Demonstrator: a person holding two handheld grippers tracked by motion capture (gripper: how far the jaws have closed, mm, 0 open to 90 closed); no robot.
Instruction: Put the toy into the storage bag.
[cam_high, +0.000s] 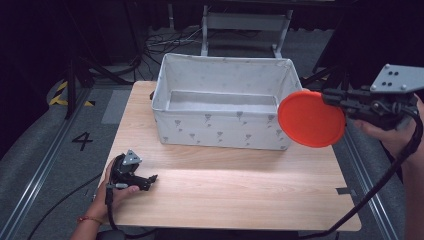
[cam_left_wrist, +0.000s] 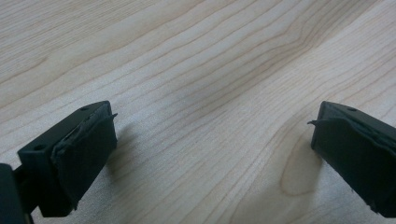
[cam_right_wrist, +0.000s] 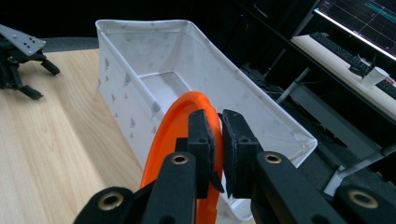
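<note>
An orange round plate (cam_high: 311, 119) hangs in the air at the right end of the white fabric bin (cam_high: 222, 132), held by its rim on edge. My right gripper (cam_high: 334, 96) is shut on that rim; in the right gripper view the plate (cam_right_wrist: 170, 135) stands between the two black pads, and the gripper (cam_right_wrist: 217, 126) sits beside the bin's wall (cam_right_wrist: 140, 88). My left gripper (cam_high: 150, 181) rests on the wooden table (cam_high: 240, 195) at the front left, held in a hand. Its jaws stand wide apart over bare wood (cam_left_wrist: 210, 102), with nothing between them (cam_left_wrist: 212, 135).
The bin's inside (cam_high: 220, 100) looks bare. Beyond the table lie dark floor, cables (cam_high: 165, 42) and a metal stand (cam_high: 245, 22). A desk with a keyboard (cam_right_wrist: 345, 49) and a monitor stands off to the right. A cable (cam_high: 385, 175) trails from my right gripper.
</note>
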